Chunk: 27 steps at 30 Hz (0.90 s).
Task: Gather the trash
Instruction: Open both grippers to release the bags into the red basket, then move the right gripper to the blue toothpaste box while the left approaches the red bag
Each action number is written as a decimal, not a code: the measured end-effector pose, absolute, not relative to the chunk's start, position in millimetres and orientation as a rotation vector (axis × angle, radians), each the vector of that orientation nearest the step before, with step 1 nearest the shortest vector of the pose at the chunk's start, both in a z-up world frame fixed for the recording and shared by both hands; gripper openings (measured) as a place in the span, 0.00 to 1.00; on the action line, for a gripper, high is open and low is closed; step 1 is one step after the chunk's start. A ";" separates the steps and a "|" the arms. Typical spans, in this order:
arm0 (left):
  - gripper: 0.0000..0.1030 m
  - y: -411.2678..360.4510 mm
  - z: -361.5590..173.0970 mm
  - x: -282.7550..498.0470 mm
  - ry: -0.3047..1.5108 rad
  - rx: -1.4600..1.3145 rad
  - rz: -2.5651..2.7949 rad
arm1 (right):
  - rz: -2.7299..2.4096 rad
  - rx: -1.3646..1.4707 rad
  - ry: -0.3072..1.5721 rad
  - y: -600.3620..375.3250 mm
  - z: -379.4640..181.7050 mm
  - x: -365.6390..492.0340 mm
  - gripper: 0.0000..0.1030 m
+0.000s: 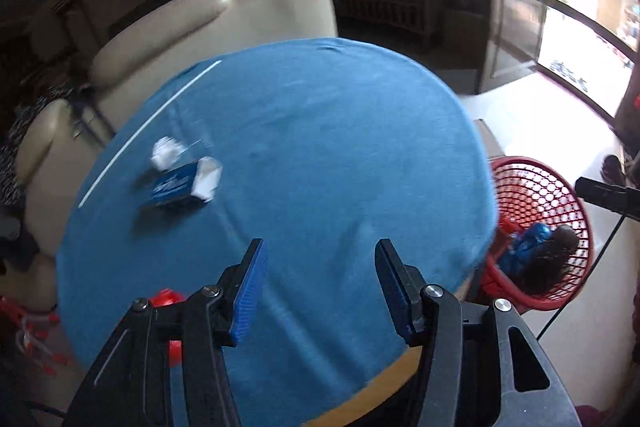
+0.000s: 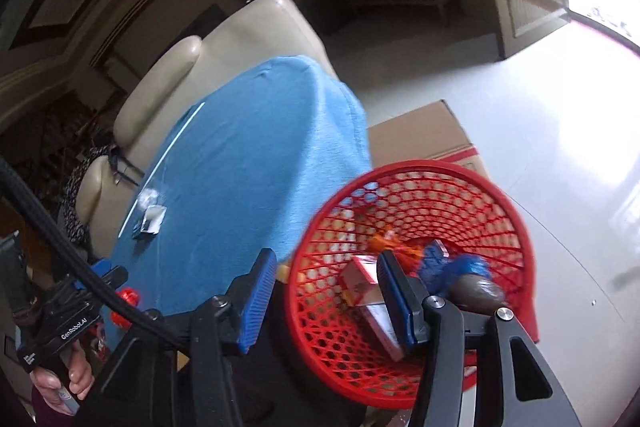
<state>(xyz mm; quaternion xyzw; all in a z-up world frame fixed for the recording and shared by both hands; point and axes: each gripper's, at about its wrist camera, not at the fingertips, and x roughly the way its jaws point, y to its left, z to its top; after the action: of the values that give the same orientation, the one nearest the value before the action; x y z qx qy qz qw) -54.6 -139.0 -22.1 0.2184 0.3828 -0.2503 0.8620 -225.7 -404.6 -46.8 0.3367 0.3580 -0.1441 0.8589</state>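
The left gripper (image 1: 318,263) holds its ribbed blue pads wide apart with nothing between them, low in the frame over a fuzzy blue tablecloth (image 1: 320,147). In the left of that frame, a flat blue carton (image 1: 172,189) lies touching crumpled white paper (image 1: 206,179); a second white wad (image 1: 164,153) sits just beside. The right gripper (image 2: 328,269) is likewise spread and empty above a red plastic lattice basket (image 2: 516,227), lower centre, holding a red-and-white box (image 2: 362,283), blue crinkled wrapper (image 2: 460,267) and a brown rounded lump, perhaps fruit (image 2: 476,293).

Bare blue tablecloth (image 1: 320,147) between left gripper (image 1: 318,291) and trash (image 1: 186,179).
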 end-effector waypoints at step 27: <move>0.62 55.2 -40.9 0.0 0.907 0.137 -0.200 | 0.047 0.390 0.848 -250.9 -5.6 -77.4 0.54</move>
<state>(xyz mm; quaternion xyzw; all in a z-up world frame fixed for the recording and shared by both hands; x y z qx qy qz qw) 0.0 55.2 -40.9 0.0660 0.4369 -0.0964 0.8919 -77.4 -250.9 -5.6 0.1879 0.4088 0.0226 0.8928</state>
